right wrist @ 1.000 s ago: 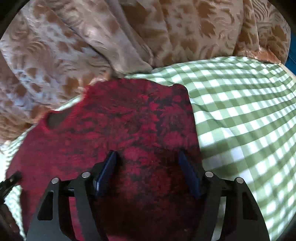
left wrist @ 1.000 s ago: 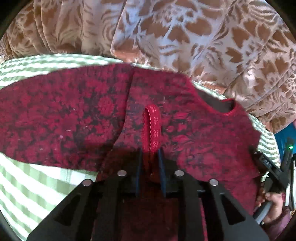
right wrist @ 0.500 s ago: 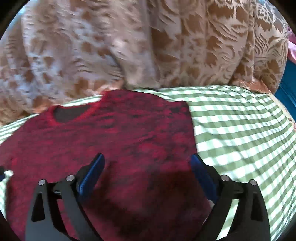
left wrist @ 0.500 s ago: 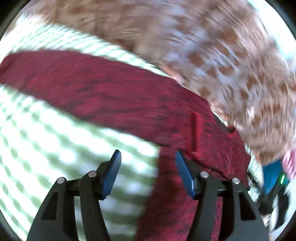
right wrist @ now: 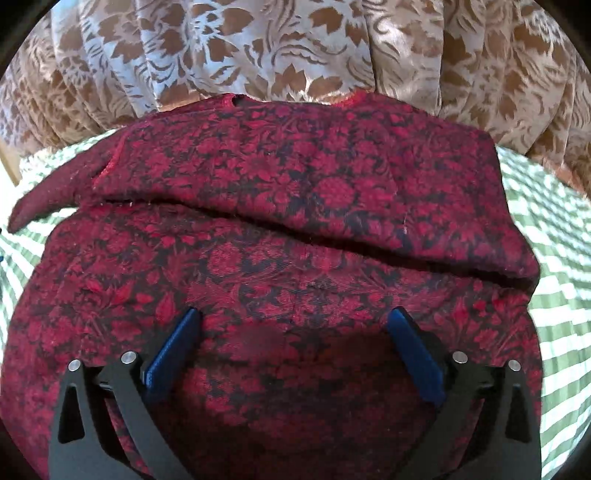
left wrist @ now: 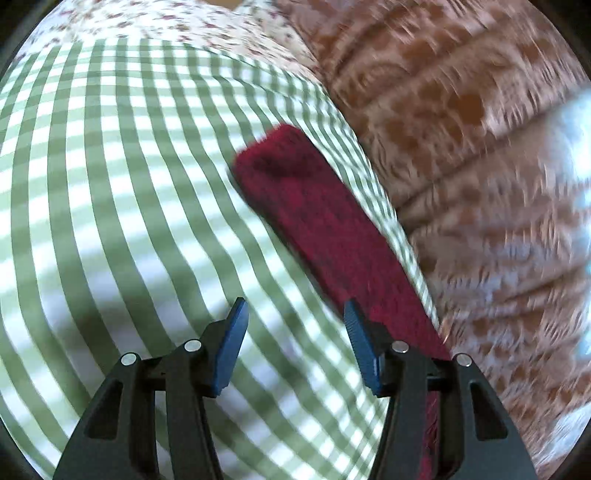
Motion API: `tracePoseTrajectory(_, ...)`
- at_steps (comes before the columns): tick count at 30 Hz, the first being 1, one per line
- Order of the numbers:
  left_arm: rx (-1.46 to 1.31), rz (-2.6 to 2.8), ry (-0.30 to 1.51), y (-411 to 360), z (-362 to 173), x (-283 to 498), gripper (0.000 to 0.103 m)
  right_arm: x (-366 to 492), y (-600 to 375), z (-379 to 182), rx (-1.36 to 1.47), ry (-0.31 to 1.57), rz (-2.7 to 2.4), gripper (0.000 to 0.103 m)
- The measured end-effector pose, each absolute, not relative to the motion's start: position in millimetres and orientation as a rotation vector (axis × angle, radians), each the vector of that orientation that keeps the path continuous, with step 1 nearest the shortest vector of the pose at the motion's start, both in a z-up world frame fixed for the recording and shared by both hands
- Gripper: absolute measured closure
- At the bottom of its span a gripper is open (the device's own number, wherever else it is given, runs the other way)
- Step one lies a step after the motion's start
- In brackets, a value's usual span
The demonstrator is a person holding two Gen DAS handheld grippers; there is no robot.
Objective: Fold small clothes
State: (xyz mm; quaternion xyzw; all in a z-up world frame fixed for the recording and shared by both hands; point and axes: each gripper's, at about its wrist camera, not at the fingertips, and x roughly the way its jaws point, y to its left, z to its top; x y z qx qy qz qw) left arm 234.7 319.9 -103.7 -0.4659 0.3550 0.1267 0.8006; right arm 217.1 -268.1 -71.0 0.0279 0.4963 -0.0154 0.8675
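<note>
Red floral garment (right wrist: pixel 295 229) lies folded across the green checked cloth (left wrist: pixel 110 184), its far edge against the patterned brown curtain (right wrist: pixel 295 48). Right hand-held gripper (right wrist: pixel 293 343) hangs released over it; left hand-held gripper (left wrist: pixel 295 332) gapes empty beside its sleeve (left wrist: pixel 314 206).

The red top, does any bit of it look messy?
Yes. The red top is folded over, but one dark flap pokes out at its left edge onto the checked cloth, untucked.

One red patterned garment (right wrist: pixel 295 206), one green checked cloth (left wrist: pixel 110 184), one brown floral curtain (right wrist: pixel 295 48), one flowered white fabric (left wrist: pixel 166 18), two grippers: left gripper (left wrist: pixel 295 321), right gripper (right wrist: pixel 295 325).
</note>
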Motion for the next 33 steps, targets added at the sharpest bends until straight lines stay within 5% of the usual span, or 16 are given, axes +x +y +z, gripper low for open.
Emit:
tracePoseTrajectory(13,-1.138,0.291,0.788,345,-131,300,0.05,216,-265,-70,0.031,1.022,-0.052,0.003)
tracePoseTrajectory(15,-1.104,0.275,0.791,342,-129,308,0.064,217,-265,-71,0.029,1.02,-0.055,0.003)
tracePoseTrajectory(16,-1.076,0.283,0.799,339,-127,312,0.083,217,-264,-71,0.029,1.02,-0.055,0.003)
tracePoseTrajectory(17,-1.063,0.269,0.791,336,-122,317,0.09,218,-265,-71,0.03,1.021,-0.055,0.003)
tracePoseTrajectory(20,-0.968,0.223,0.742,319,-95,319,0.092,219,-265,-72,0.031,1.022,-0.055,0.003)
tracePoseTrajectory(27,-0.641,-0.067,0.652,200,-3,310,0.091,219,-265,-72,0.034,1.02,-0.058,0.003)
tracePoseTrajectory(33,-0.419,-0.282,0.715,72,6,297,0.091,218,-267,-72,0.05,1.017,-0.051,0.003)
